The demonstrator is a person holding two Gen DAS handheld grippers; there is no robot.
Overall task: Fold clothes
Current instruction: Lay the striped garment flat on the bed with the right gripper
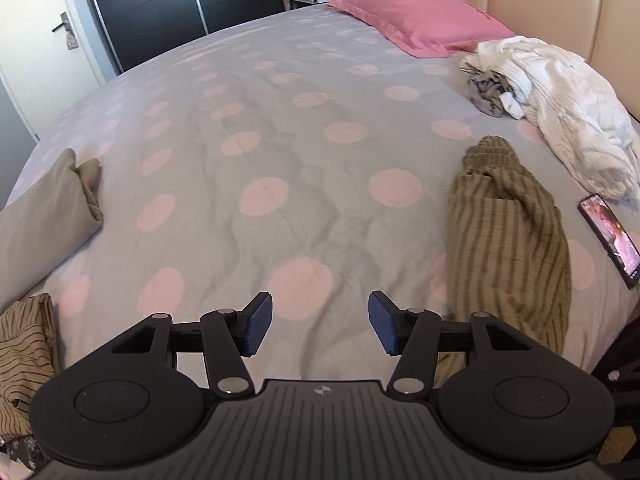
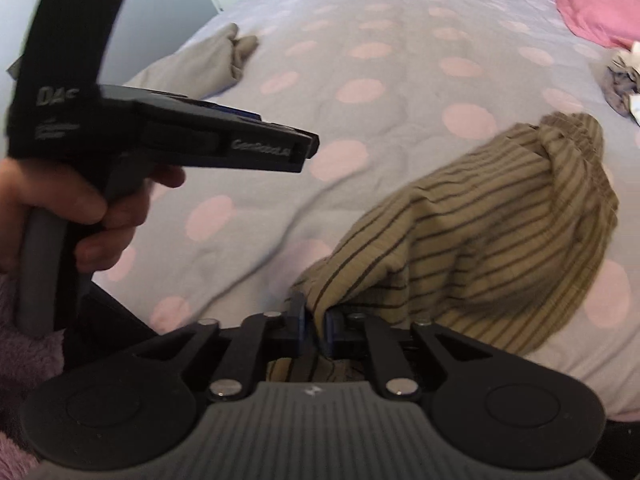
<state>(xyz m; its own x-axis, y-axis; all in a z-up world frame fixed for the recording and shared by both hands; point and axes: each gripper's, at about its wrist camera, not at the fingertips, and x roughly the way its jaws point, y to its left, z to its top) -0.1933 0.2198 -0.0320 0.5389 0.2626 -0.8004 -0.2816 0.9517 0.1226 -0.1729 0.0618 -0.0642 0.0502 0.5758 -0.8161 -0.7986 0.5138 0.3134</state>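
Observation:
An olive striped garment [image 1: 504, 236] lies bunched on the bed at the right; it also shows in the right wrist view [image 2: 472, 232]. My right gripper [image 2: 316, 326] is shut on the near edge of this garment. My left gripper [image 1: 320, 324] is open and empty above the dotted bedsheet [image 1: 280, 140], left of the garment. The left gripper's body [image 2: 168, 132], held in a hand, shows in the right wrist view.
A folded beige garment [image 1: 48, 216] lies at the left, and another striped cloth [image 1: 24, 352] at the near left. A heap of white and grey clothes [image 1: 560, 108], a pink pillow [image 1: 420, 16] and a phone [image 1: 610, 236] are at the right.

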